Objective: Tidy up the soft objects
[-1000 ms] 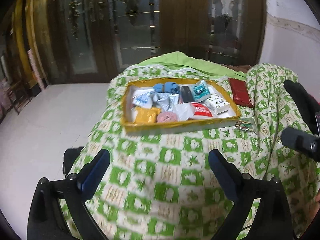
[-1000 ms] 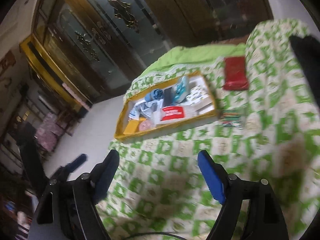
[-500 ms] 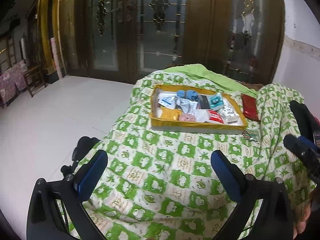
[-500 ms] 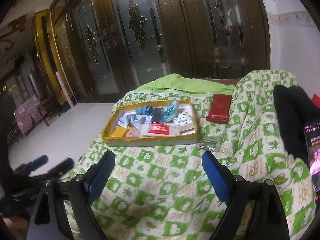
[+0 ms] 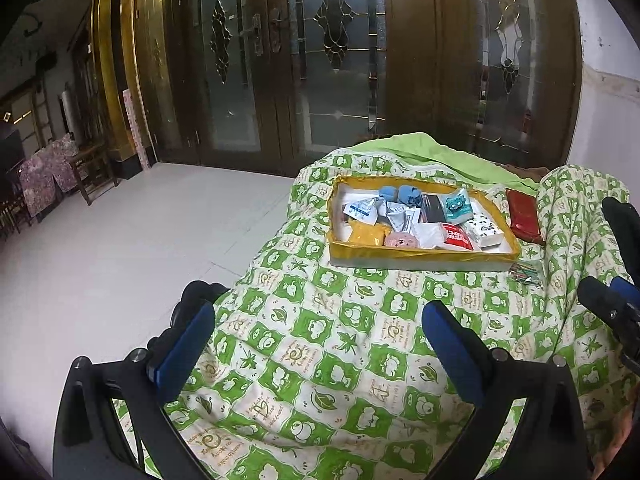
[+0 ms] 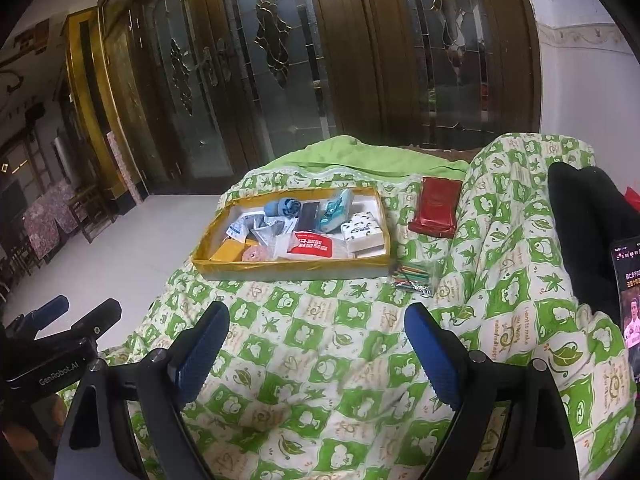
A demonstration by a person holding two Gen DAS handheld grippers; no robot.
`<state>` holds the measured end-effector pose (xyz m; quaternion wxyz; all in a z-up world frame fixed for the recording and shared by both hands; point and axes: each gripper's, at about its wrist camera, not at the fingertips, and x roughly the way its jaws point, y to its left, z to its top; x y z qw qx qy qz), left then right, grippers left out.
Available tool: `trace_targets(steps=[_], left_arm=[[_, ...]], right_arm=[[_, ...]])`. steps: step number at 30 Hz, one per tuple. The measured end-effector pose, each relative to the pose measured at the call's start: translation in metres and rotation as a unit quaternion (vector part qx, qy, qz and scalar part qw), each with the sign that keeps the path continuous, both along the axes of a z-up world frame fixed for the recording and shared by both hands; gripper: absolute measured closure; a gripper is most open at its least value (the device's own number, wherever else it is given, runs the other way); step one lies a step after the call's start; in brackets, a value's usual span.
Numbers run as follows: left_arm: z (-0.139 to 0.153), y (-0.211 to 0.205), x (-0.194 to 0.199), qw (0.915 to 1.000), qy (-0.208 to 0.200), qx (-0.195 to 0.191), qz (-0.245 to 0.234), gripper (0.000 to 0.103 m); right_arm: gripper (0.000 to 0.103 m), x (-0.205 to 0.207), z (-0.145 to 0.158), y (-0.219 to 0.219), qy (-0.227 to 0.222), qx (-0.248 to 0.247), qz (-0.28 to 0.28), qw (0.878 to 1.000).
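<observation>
A shallow yellow tray (image 5: 420, 254) (image 6: 288, 270) rests on a green and white quilt (image 5: 340, 340) (image 6: 320, 340). Inside lie several soft things: blue rolled socks (image 5: 400, 194) (image 6: 284, 206), a red and white pack (image 5: 456, 236) (image 6: 310, 246), a white tissue pack (image 5: 484, 232) (image 6: 362, 230), a pink round item (image 5: 400, 241) (image 6: 254, 255) and a yellow pouch (image 5: 366, 234). My left gripper (image 5: 320, 324) and right gripper (image 6: 316, 320) both hover open over the quilt, short of the tray, with nothing between their fingers.
A red wallet (image 5: 524, 216) (image 6: 436, 210) lies right of the tray. A small bag of coloured sticks (image 5: 526, 272) (image 6: 412, 278) sits by the tray's near right corner. A lit phone (image 6: 628, 292) and dark cloth (image 6: 584, 232) are at right. White floor (image 5: 120, 240) lies left of the bed.
Both views have swung and levelled, so the tray looks farther off. The left gripper drew back and left. The right gripper's jaws widened slightly.
</observation>
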<state>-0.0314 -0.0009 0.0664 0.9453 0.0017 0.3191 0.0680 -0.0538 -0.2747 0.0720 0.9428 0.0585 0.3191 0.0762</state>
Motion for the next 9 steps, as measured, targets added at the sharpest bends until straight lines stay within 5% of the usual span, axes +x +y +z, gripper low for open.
trace_targets(steps=[9], left_arm=[[-0.0001,-0.0025,-0.0011,0.9999,0.001,-0.003,-0.012,0.0]], right_arm=[[0.01,-0.0022,0.0027,0.0019,-0.003,0.001,0.002,1.0]])
